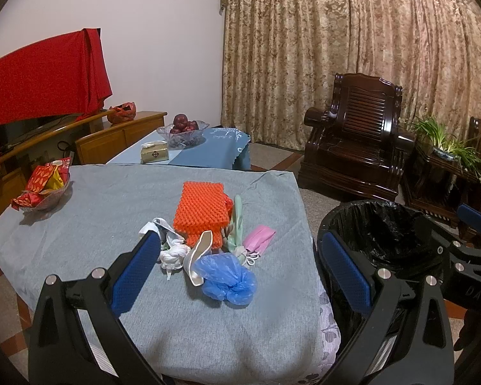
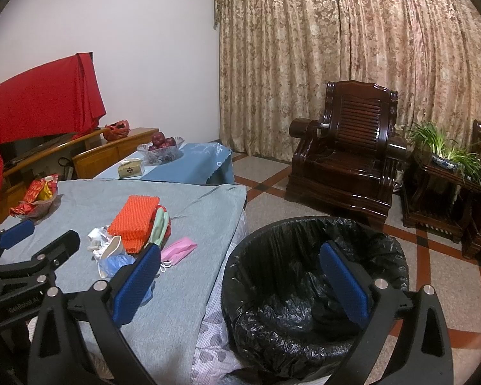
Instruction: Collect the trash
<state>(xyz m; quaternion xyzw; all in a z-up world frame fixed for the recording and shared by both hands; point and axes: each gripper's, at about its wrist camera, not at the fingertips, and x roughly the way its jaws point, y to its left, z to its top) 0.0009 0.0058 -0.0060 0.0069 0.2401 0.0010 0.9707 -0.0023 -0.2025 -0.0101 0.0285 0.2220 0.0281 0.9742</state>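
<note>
Left wrist: left gripper (image 1: 240, 269) is hovering with fingers spread wide and empty over the trash pile (image 1: 208, 243) on the grey-covered bench (image 1: 112, 199); judged best to drop straight onto the blue bag (image 1: 227, 276).
Right wrist: right gripper (image 2: 240, 282) is waiting wide, empty, above the black-lined bin (image 2: 304, 288) beside the bench.

Dim, warm indoor light, kinda grainy; heavy fisheye bending with black corners; glare on the armchair (image 2: 346, 157) at 3 o'clock.

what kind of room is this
Most likely a home living room: a carved wooden armchair before floor-length patterned curtains, and a bowl of fruit on a low table.
</note>
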